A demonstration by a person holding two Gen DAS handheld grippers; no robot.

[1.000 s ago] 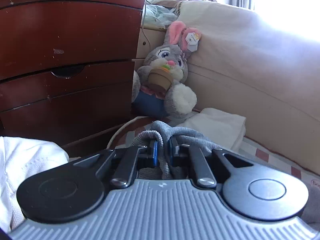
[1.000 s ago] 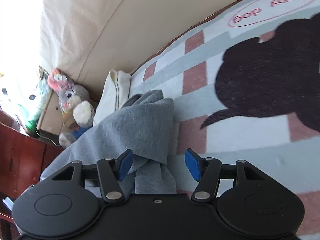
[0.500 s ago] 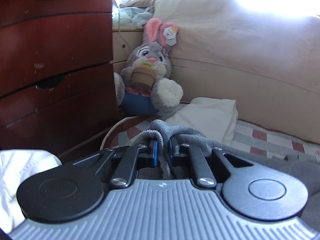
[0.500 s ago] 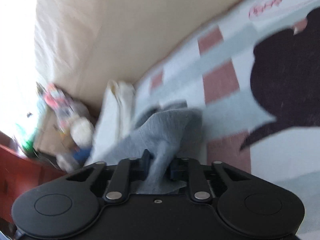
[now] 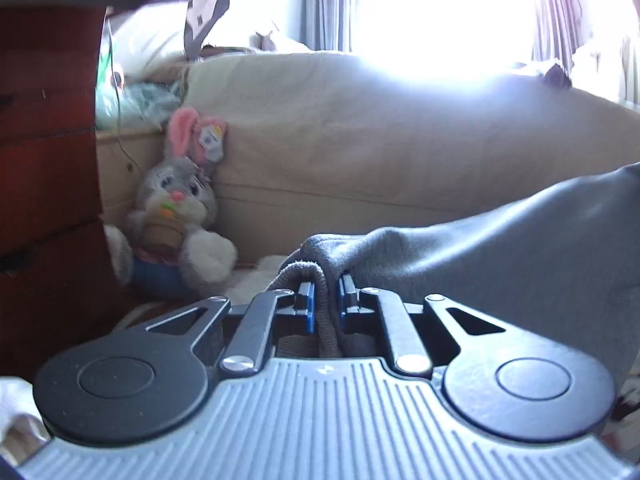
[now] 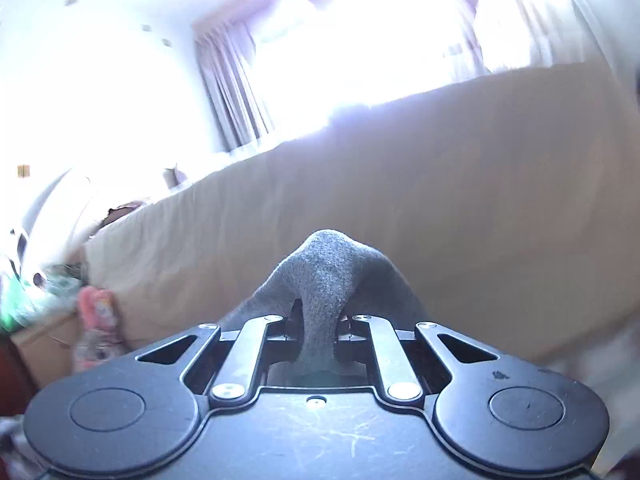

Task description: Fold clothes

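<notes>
Both tools, left tool (image 5: 325, 306) and right tool (image 6: 318, 334), clamped on seemingly one grey garment (image 5: 500, 248)

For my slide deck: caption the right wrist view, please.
Right hand-held gripper pinching grey garment before a beige sofa back.

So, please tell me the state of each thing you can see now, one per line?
left gripper: shut on the grey garment
right gripper: just closed, shut on the grey garment
grey garment: lifted, hanging between both grippers
plush rabbit: sitting upright against the sofa
</notes>
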